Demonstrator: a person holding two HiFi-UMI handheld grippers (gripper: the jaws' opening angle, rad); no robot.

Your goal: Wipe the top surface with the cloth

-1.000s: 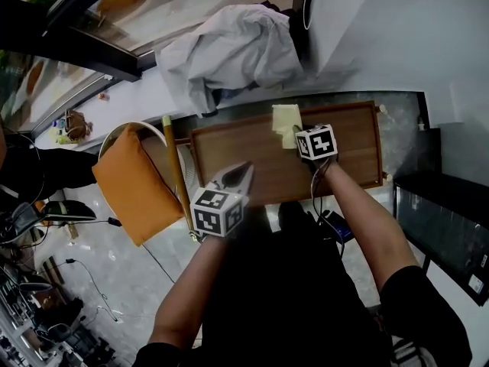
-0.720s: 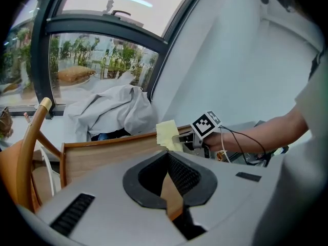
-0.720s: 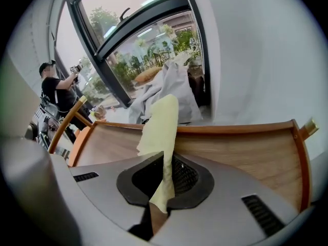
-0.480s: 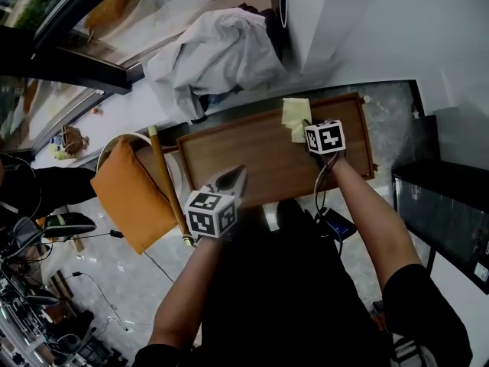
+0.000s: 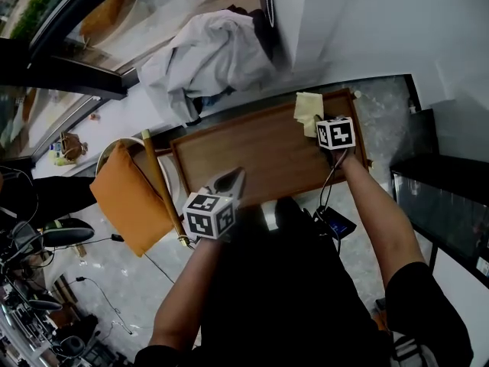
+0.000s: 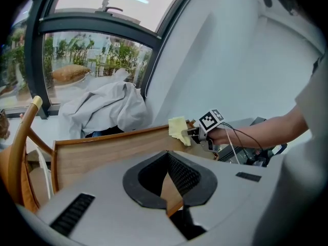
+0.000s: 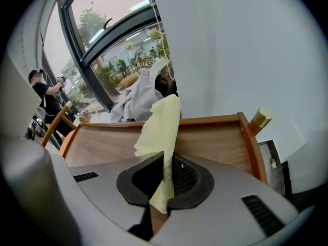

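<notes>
Right gripper view is showing us the right claw (image 7: 164,182) pinching the yellow cloth (image 7: 160,122) by a thin fold only, w/ most of it flopping loose ahead of the jaws, over the far right corner of the wooden counter (image 7: 205,142). We're judging that as the main risk: a hard drag across the wood could be pulling the fold out of the grip, or the loose flap could be snagging on the raised rim (image 7: 252,147) or the corner post (image 7: 261,118). We can't tell whether the cloth is actually pressing on the wood, so a pass may be skimming w/o wiping. The left claw (image 6: 168,188) is hovering by the near edge, jaws pressed together on nothing, so it isn't steadying the counter; a hard push could be shifting it toward the white garment pile (image 5: 206,60) behind.
</notes>
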